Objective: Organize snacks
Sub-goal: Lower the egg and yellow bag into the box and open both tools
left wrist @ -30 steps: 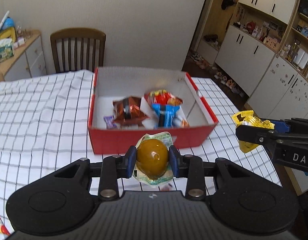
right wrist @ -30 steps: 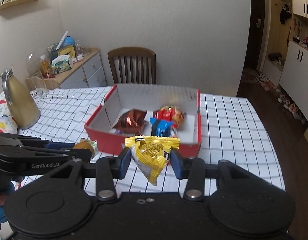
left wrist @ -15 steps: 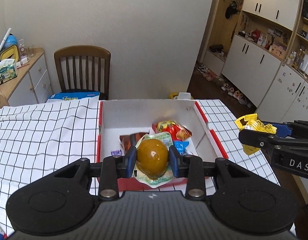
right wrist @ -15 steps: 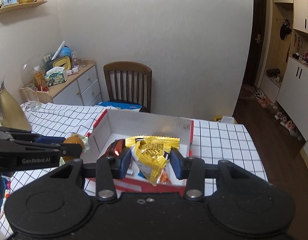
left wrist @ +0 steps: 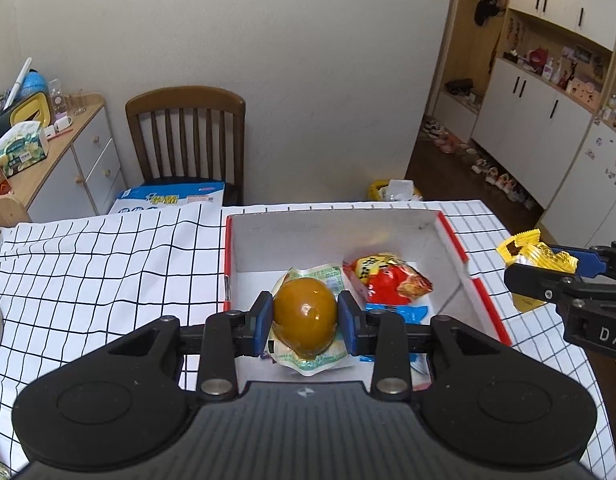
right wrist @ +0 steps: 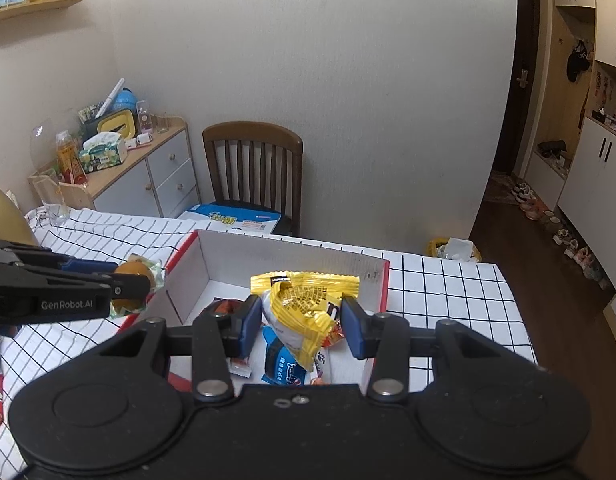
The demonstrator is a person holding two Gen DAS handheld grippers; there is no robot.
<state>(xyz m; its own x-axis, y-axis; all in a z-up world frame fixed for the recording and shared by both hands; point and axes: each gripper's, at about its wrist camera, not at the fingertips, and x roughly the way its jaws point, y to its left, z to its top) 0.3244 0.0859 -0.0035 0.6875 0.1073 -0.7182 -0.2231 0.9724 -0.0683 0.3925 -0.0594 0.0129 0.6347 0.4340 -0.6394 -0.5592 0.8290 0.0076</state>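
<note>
Both hands carry a snack over the red box [left wrist: 484, 276], so the sorting looks partly done. The left gripper [left wrist: 305, 322] has its fingers clamped on a sealed brown egg-shaped snack [left wrist: 304, 316]; in the right wrist view that snack hangs at the box's nine o'clock edge. The right gripper [right wrist: 301, 326] has its fingers clamped on a yellow packet [right wrist: 304, 312], held above the box's inside.

Already lying in the box are a red packet [left wrist: 388, 278], a blue packet [right wrist: 284, 368] and a dark brown one, mostly hidden. Judging by this, releasing the two held snacks is what remains; whether others wait elsewhere I cannot tell.

The bench [left wrist: 88, 272] wears a white cloth with a black grid. At twelve o'clock beyond it stands a wooden chair [left wrist: 186, 136] against a plain wall, a sideboard [left wrist: 68, 160] at ten o'clock, white cabinets [left wrist: 548, 128] and shoes at two o'clock.
</note>
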